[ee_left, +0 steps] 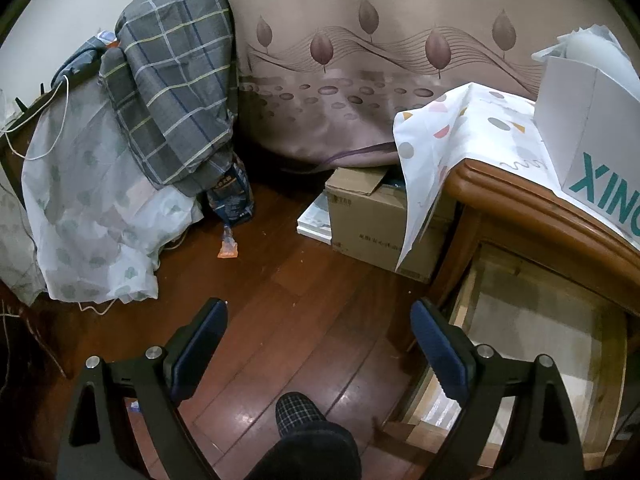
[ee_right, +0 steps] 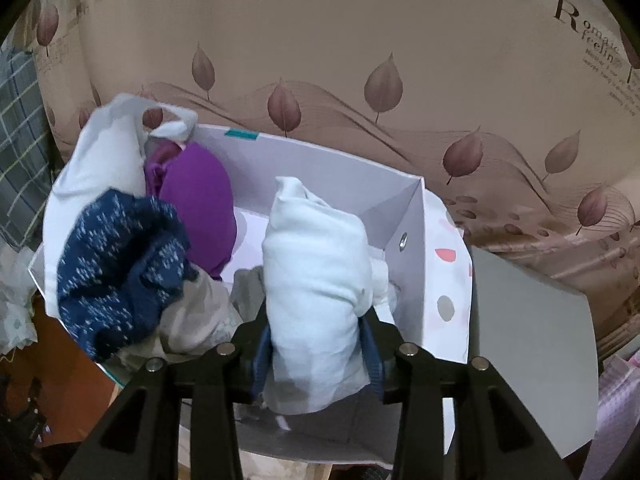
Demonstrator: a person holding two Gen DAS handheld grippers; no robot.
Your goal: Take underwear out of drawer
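Bedroom corner, dark glossy wood floor [ee_left: 280, 340], leaf-print curtain [ee_left: 380, 80] behind.
Left gripper [ee_left: 318, 320] over bare floor, jaws wide, holding nothing; slippered foot [ee_left: 298, 414] below. Beside it, pulled-out drawer [ee_left: 540, 340] of wooden table [ee_left: 520, 208], pale liner visible, contents unclear. On table: patterned cloth [ee_left: 460, 128] and white box [ee_right: 320, 156], cardboard, open-topped. In box: purple garment [ee_right: 200, 200], speckled navy knit [ee_right: 116, 264], white and beige pieces. Right gripper [ee_right: 316, 344] above box, pads narrowly apart, clamped on soft rolled white underwear [ee_right: 316, 280]. On floor: brown carton [ee_left: 372, 216], plaid bedding [ee_left: 172, 80] heaped on sheer fabric.
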